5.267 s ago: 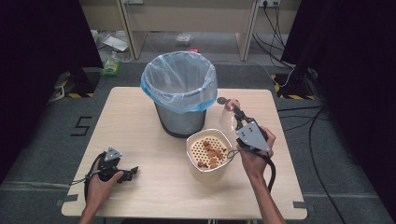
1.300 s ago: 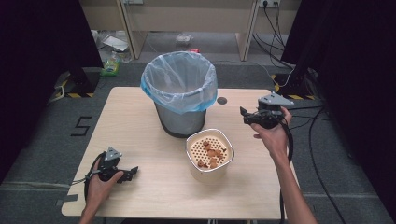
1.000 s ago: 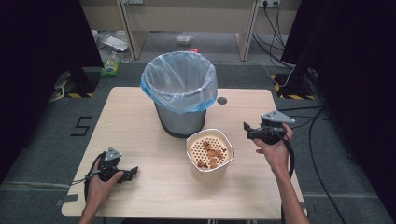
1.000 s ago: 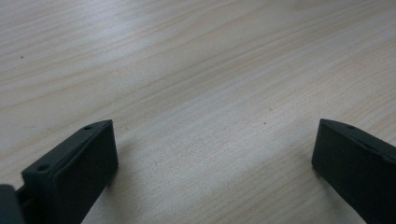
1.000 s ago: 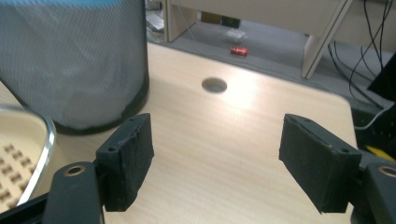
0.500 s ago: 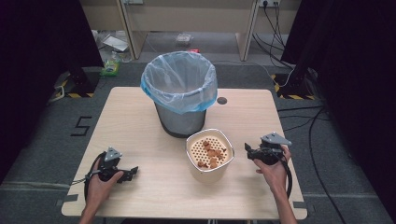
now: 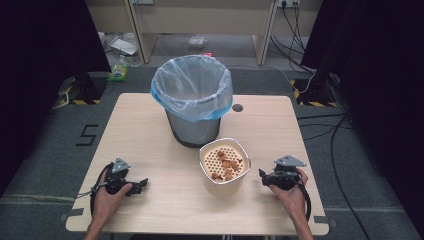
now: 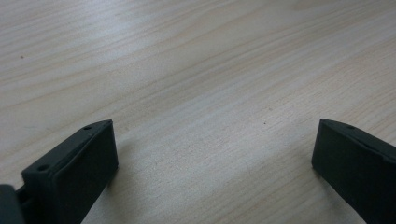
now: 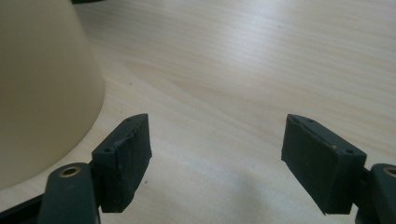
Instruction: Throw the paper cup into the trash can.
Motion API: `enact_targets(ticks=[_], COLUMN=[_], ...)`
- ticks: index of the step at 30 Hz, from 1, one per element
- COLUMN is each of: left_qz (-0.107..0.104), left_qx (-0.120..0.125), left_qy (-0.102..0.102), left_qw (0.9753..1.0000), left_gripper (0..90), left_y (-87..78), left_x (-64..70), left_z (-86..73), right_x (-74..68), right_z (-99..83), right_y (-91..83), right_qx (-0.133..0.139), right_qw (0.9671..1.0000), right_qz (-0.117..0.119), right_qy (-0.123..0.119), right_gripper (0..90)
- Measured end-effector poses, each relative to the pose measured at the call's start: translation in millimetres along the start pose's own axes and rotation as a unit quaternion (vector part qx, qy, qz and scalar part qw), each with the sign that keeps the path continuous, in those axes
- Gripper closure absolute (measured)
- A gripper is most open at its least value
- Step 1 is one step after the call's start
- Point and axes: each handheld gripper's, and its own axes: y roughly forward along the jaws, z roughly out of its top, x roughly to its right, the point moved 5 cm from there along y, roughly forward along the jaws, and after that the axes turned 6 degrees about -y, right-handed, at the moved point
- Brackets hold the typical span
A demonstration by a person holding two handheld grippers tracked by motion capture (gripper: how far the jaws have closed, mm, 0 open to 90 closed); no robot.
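A cream tub (image 7: 225,167) with a perforated insert holding several brown scraps stands near the table's front middle. Behind it is a grey bin (image 7: 193,97) lined with a pale blue bag. My right gripper (image 7: 265,176) rests on the table just right of the tub, open and empty; the tub's cream wall (image 9: 42,88) rises at the left of the right gripper view, close to one fingertip (image 9: 133,140). My left gripper (image 7: 140,184) lies at the front left of the wooden table (image 7: 140,130), open, with bare wood between its fingers (image 8: 84,163).
A small dark round grommet (image 7: 237,107) sits in the tabletop behind and right of the bin. Cables (image 7: 320,125) trail over the floor to the right. A floor marking shaped like a 5 (image 7: 87,135) lies left of the table.
My right gripper has come down from the table's back right, near the bin, to the front and now rests beside the tub. The left gripper has stayed put.
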Motion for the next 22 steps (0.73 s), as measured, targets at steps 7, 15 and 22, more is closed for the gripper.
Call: enact_targets(ticks=[7, 15, 22], left_qz=[0.000, 0.000, 0.000], left_qx=[0.000, 0.000, 0.000], left_qy=[0.000, 0.000, 0.000], left_qw=[1.0000, 1.0000, 1.0000], left_gripper=[0.0, 0.0, 0.0], left_y=[0.0, 0.0, 0.0], left_x=[0.0, 0.0, 0.1], left_z=[0.0, 0.0, -0.1], right_x=[-10.5, -17.3, -17.4], right_z=[-20.1, -27.5, -27.9], right_y=[5.3, 11.4, 11.0], right_qx=[-0.030, -0.023, -0.022], right_qw=[0.9994, 0.9996, 0.9996], right_qz=[0.017, 0.017, 0.017], right_qy=[-0.001, -0.001, -0.003], right_gripper=[22.8, 15.7, 15.6])
